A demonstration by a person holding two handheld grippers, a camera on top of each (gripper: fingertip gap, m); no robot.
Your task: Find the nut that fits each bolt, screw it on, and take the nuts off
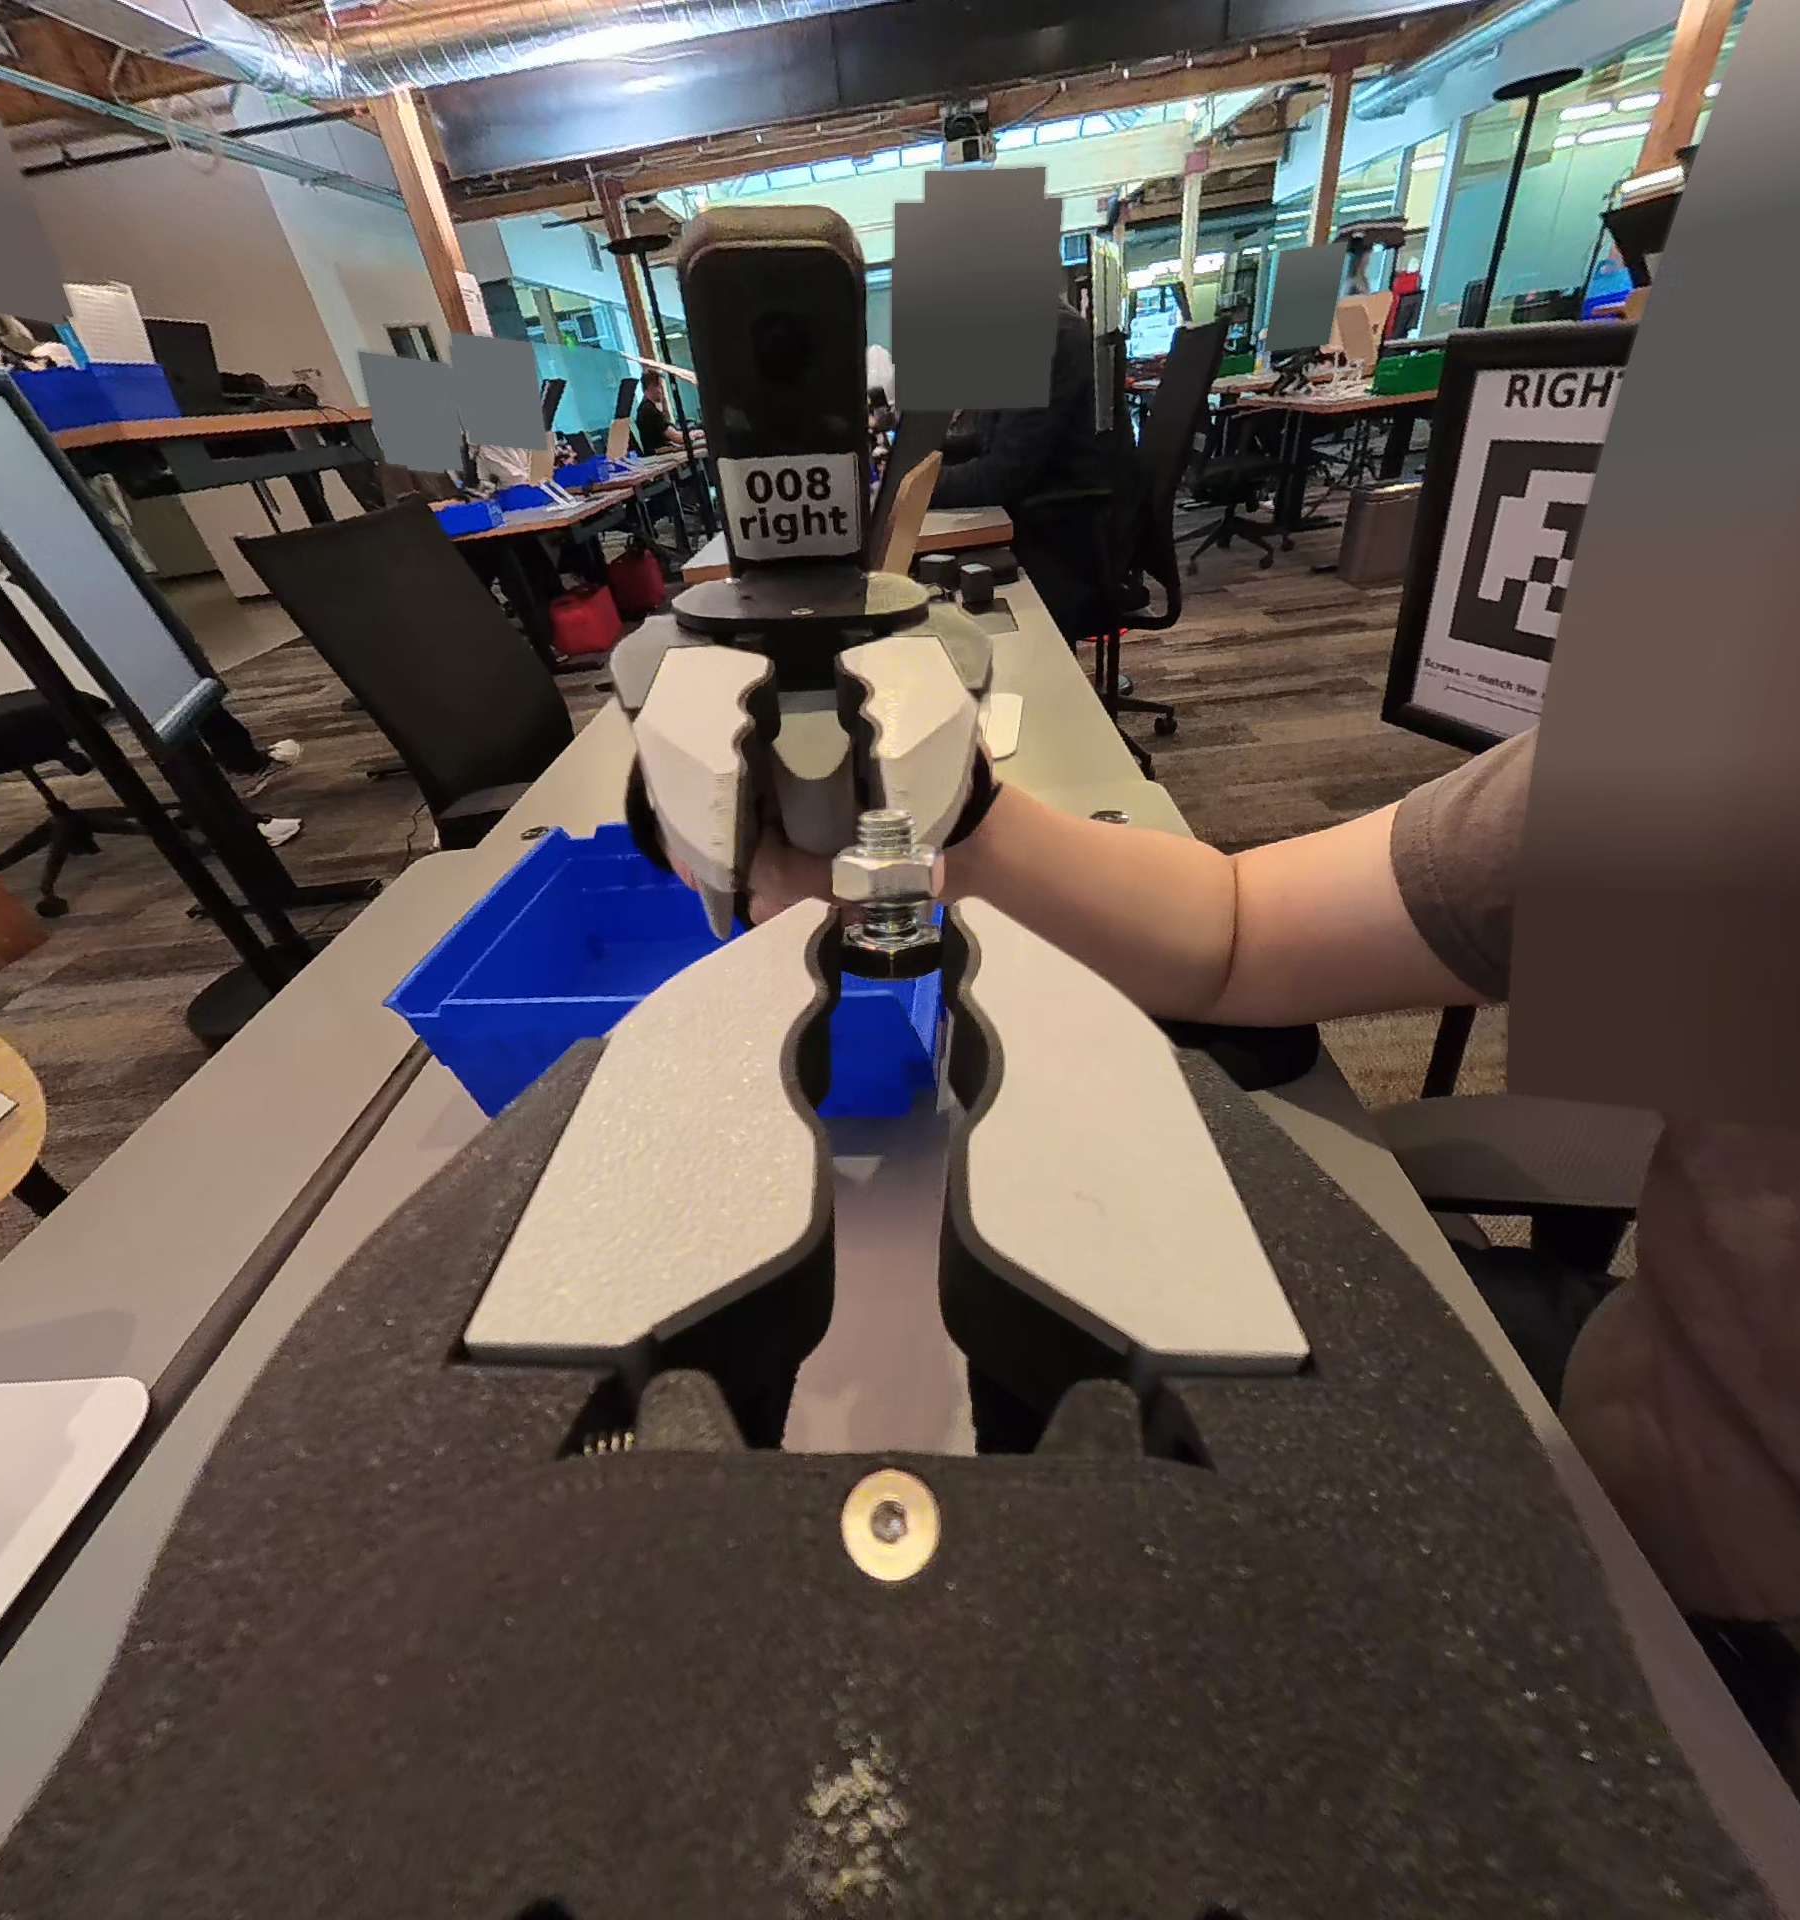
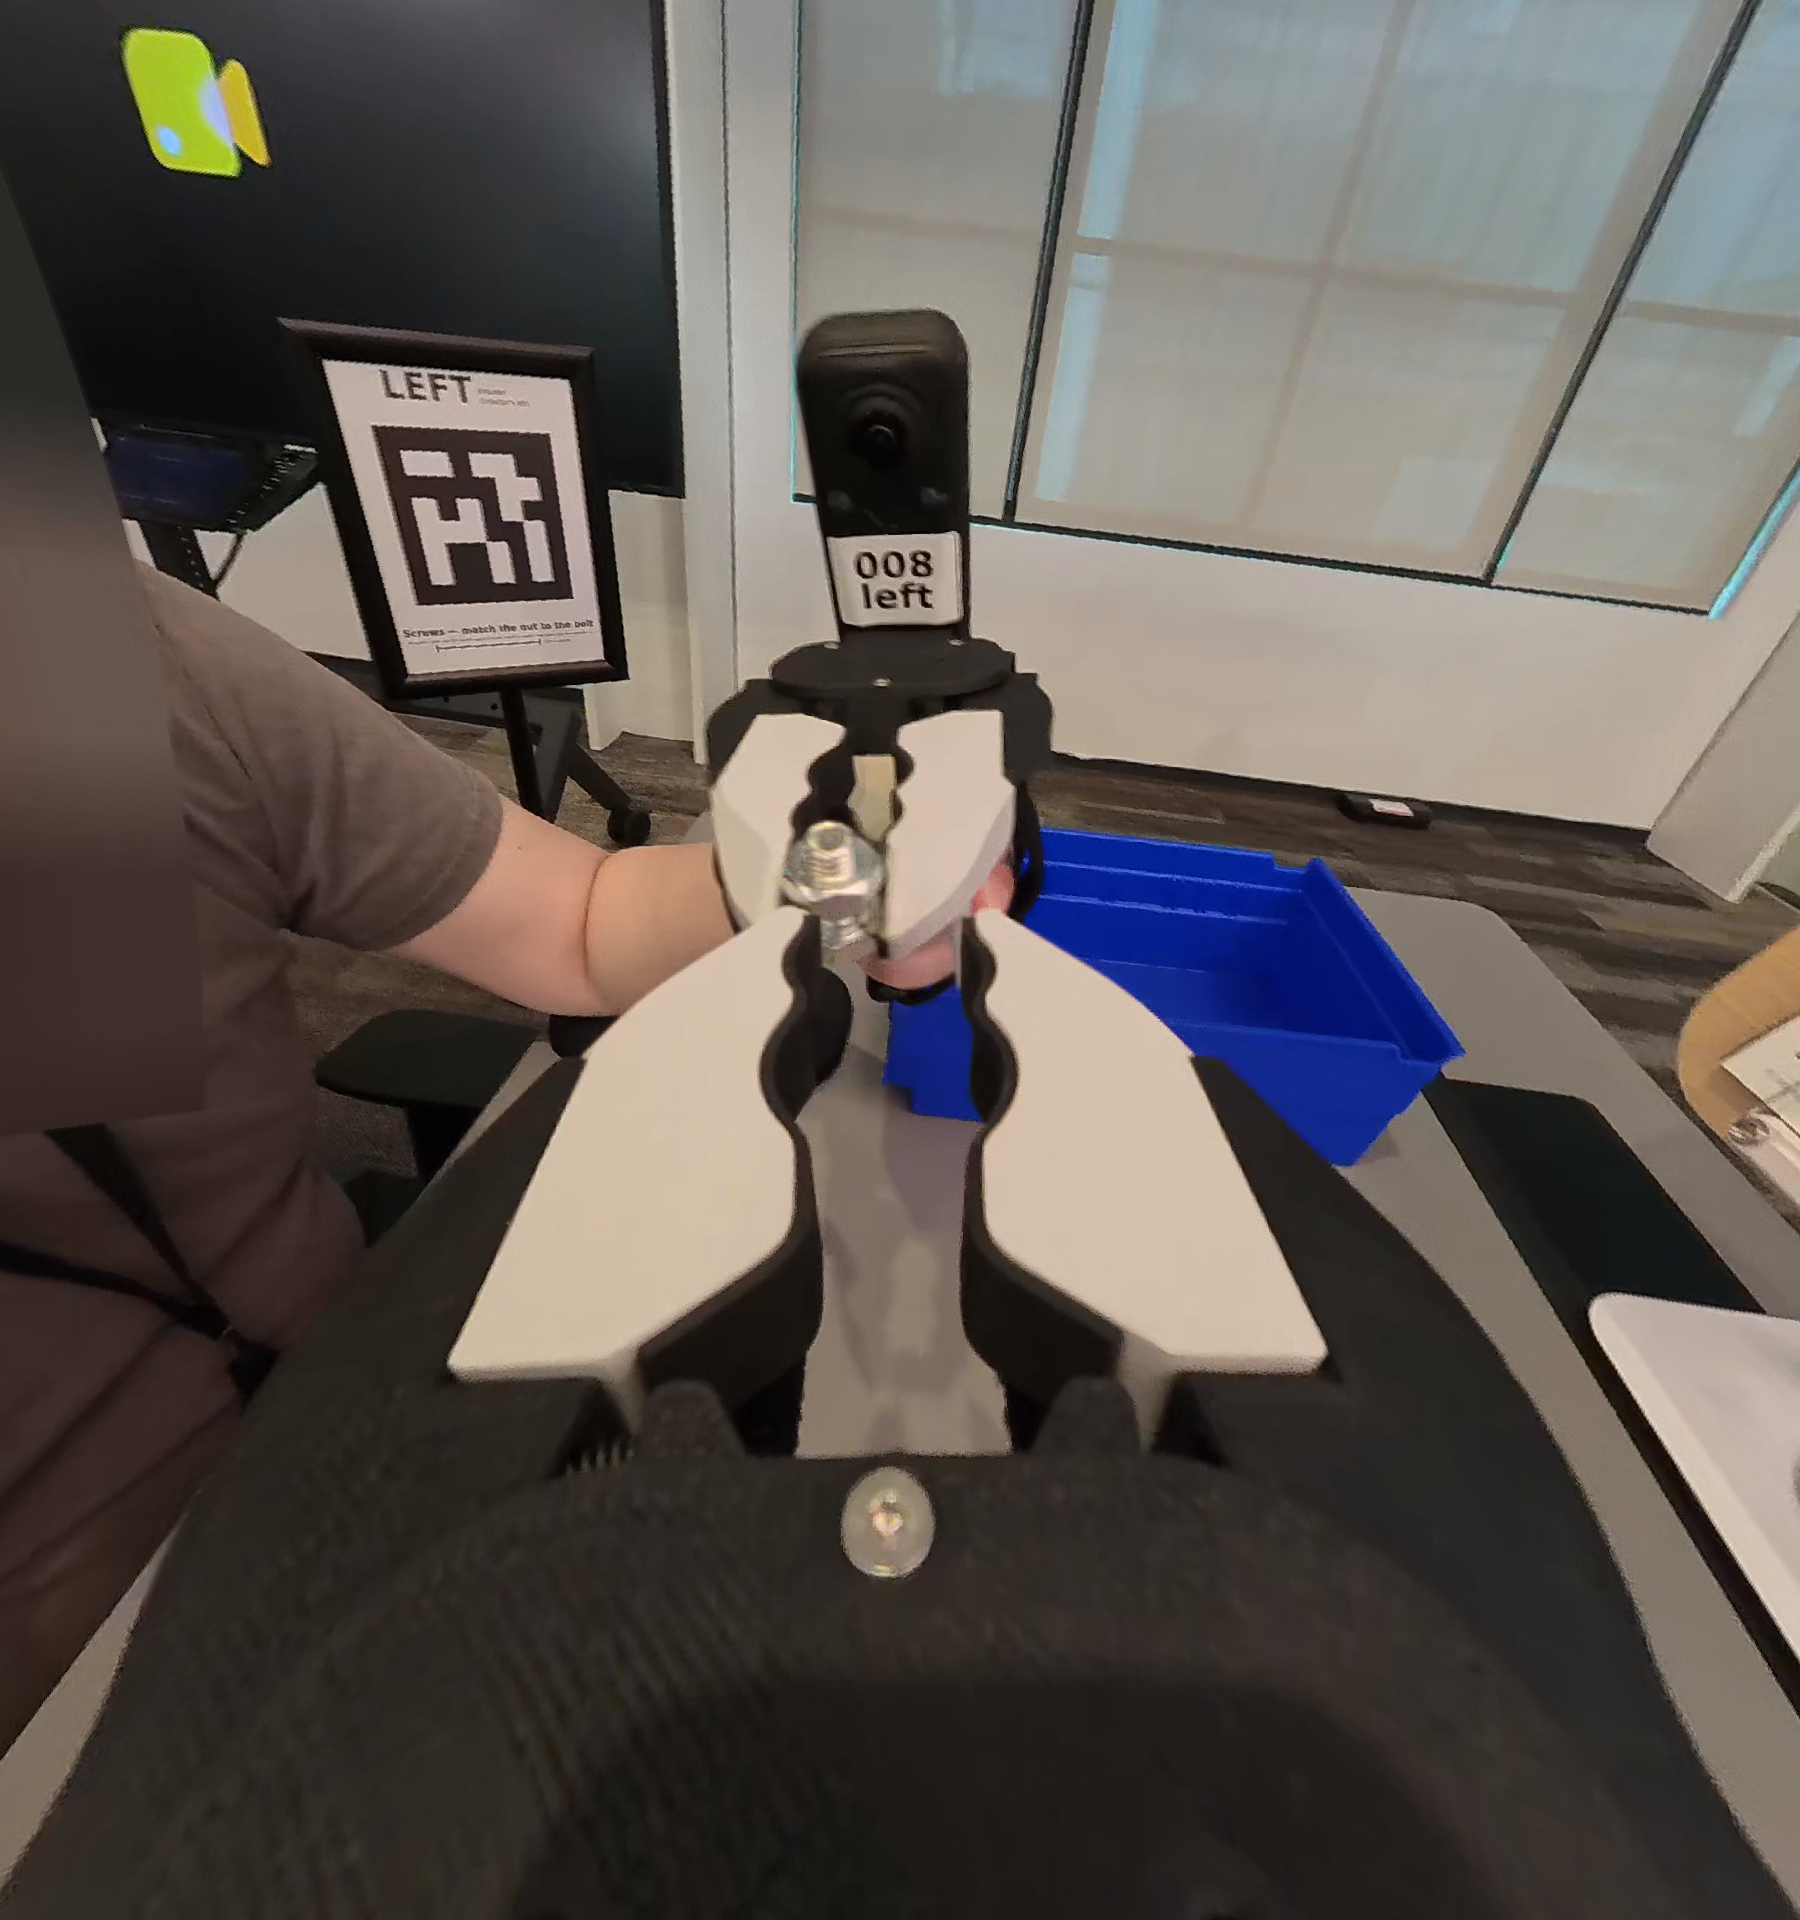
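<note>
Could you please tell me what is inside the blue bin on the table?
The visible part of the blue bin shows only bare blue floor and walls. The left tool and right tool cover its near left end, so that part stays unknown.

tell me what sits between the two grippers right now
A bolt with a nut threaded on it. The left gripper clamps the bolt's head; the right gripper faces it, open. Clearest in the left wrist view.

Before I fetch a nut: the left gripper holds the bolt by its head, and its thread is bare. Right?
Not bare. The left wrist view shows a nut threaded on the bolt, near its tip. The left gripper does hold it by the head.
</note>
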